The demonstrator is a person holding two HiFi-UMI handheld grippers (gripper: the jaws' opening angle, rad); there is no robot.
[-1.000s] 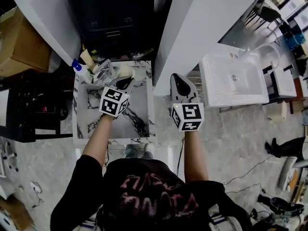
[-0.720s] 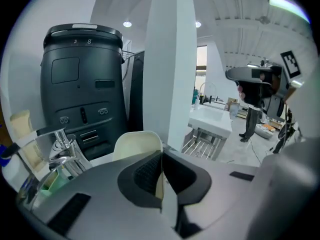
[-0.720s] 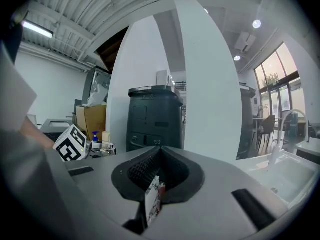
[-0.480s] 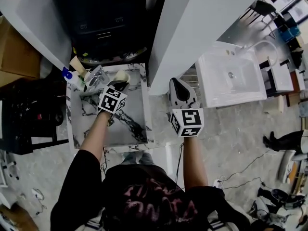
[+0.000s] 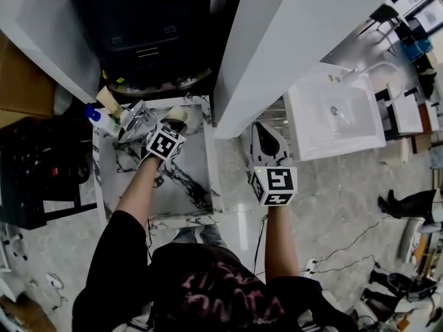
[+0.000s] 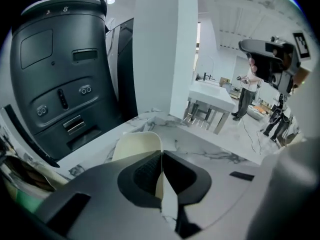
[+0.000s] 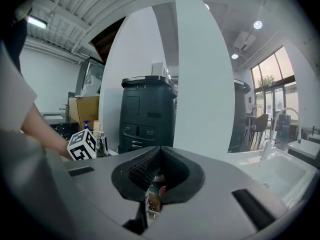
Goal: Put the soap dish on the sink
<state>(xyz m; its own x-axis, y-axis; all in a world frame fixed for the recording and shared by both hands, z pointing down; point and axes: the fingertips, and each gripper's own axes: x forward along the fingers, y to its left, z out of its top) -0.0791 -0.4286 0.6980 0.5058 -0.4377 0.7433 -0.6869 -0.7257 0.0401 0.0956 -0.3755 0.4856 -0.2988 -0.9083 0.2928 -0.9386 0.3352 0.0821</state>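
Surface: marble sink (image 5: 181,180), faucet (image 5: 137,116) at its back.
Placement: soap dish (image 6: 136,145) at the sink's back corner, near the faucet, likely for easy reach.
Left: left gripper (image 6: 161,176), jaws pinched on the dish's rim to steady it.
Right: right gripper (image 7: 152,176), jaws closed and empty, held aside.

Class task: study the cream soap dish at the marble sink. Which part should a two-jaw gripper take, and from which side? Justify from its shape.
Take the soap dish by its thin rim wall on the person's side, approaching from there. That edge is slim enough to pinch, and the left gripper is shut on it there.
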